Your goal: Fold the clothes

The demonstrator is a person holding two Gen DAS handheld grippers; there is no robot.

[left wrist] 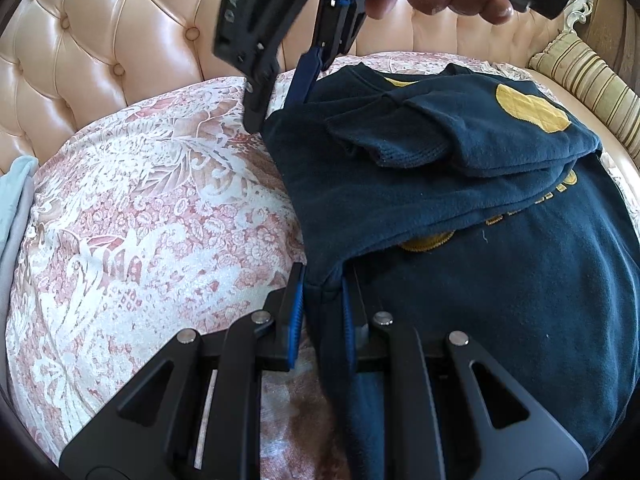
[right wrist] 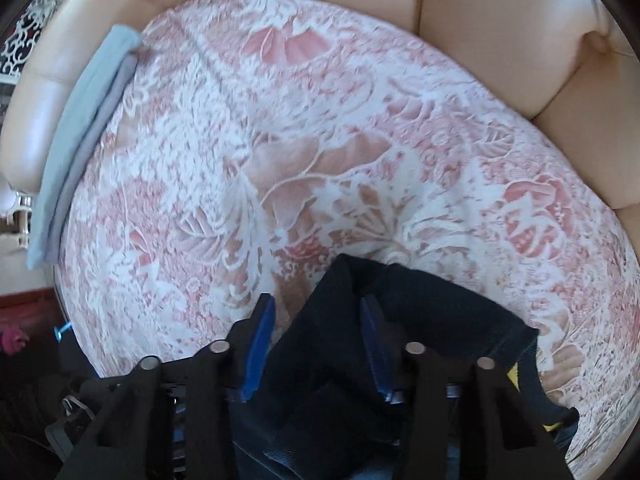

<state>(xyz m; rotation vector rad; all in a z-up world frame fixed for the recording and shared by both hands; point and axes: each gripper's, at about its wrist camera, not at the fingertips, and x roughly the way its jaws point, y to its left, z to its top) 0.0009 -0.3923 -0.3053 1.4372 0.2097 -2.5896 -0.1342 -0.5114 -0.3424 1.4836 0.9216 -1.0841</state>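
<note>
A navy sweatshirt (left wrist: 480, 280) with yellow patches lies on the right half of the floral seat cover (left wrist: 160, 220), its sleeve folded across the chest. My left gripper (left wrist: 321, 308) is shut on the sweatshirt's near left edge, with fabric filling the gap between its blue pads. A hand holds my right gripper (left wrist: 280, 100) at the garment's far left corner. In the right wrist view the right gripper (right wrist: 318, 332) is open, with a bunch of the navy sweatshirt (right wrist: 332, 344) between its fingers and a gap showing beside the left pad (right wrist: 260, 336).
A tufted peach leather sofa back (left wrist: 120, 40) curves behind the seat. A folded light blue and grey cloth (right wrist: 80, 136) lies at the seat's left edge. A striped cushion (left wrist: 592, 84) leans at the far right. The left half of the cover is bare.
</note>
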